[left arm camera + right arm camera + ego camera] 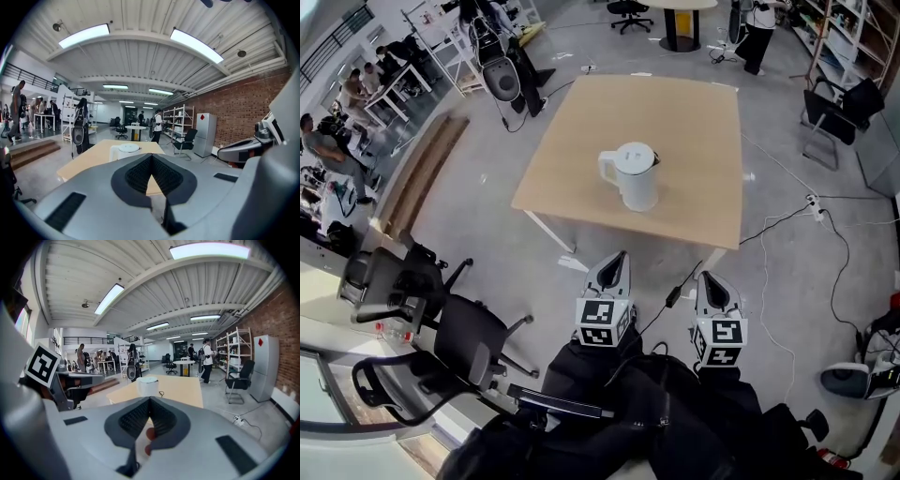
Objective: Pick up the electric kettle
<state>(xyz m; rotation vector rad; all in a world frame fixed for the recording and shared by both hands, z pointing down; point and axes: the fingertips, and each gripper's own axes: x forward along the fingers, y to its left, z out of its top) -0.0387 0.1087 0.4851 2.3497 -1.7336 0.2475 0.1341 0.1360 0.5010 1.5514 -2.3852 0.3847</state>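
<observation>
A white electric kettle [631, 174] stands upright on the light wooden table [694, 178], handle to its left in the head view. Both grippers hang in front of the table's near edge, well short of the kettle. My left gripper [619, 257] is shut, its jaws meeting at the tips with nothing between them. My right gripper [710, 278] also has its jaws together and holds nothing. The kettle [125, 151] peeks over the jaws in the left gripper view. In the right gripper view the kettle [147, 386] stands just above the jaw tips, on the table [180, 389].
Black office chairs [441, 328] stand at the lower left. Cables [787, 225] trail over the grey floor right of the table, and another chair [834, 108] stands at the far right. People sit and stand at the room's far edges.
</observation>
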